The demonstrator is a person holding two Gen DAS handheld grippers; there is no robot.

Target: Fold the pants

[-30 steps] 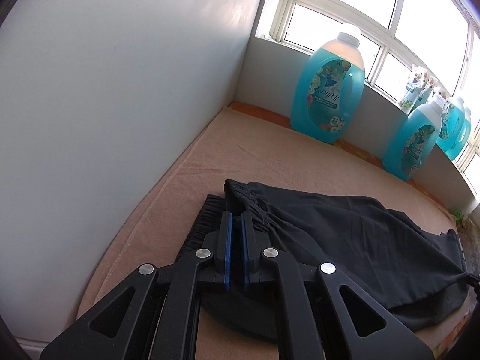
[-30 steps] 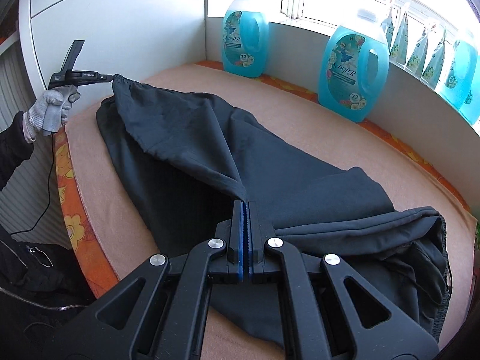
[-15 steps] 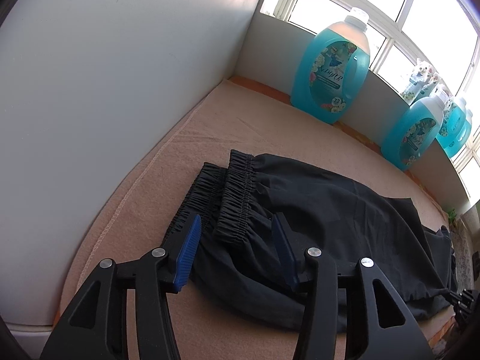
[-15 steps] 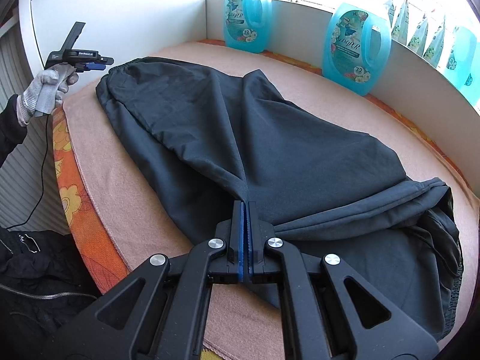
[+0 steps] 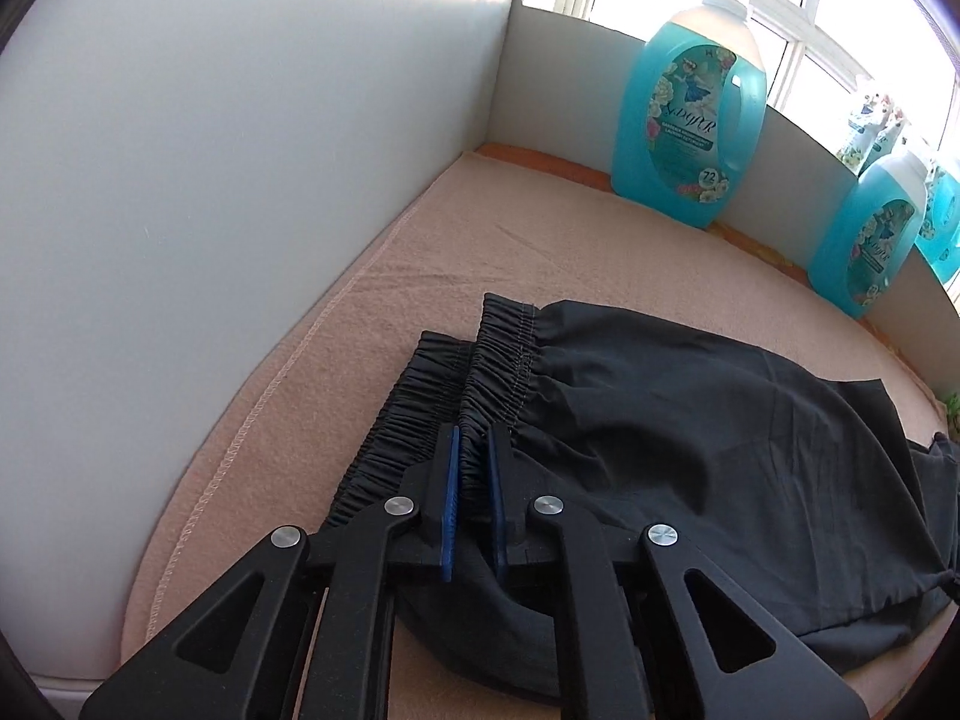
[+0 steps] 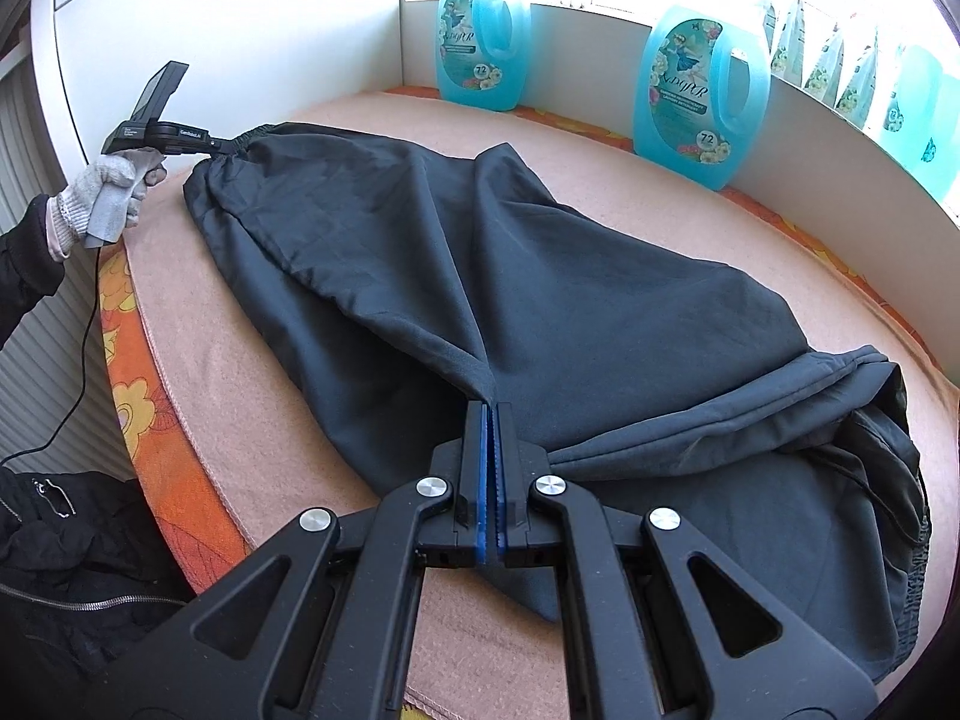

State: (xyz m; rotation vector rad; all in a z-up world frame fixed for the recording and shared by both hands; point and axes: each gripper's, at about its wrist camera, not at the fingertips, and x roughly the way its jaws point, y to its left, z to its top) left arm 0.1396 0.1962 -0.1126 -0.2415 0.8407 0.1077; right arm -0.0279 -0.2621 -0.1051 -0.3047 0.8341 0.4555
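Where the peach blanket lies bare beside the white wall: black pants, flat at blanket centre. Left gripper, jaws just closed, pinching the gathered waistband near the blanket's wall-side hem. Right gripper pressed together on a fabric fold at the near edge. Far cuffs bunched, partly cut off. Detergent bottles line the blanket's far side.

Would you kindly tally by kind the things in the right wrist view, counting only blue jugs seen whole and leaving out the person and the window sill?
Pants: 1
Tools: 2, the left tool and the right tool, each shut on the pants
Blue jugs seen whole: 2
Blanket: 1
Total: 6
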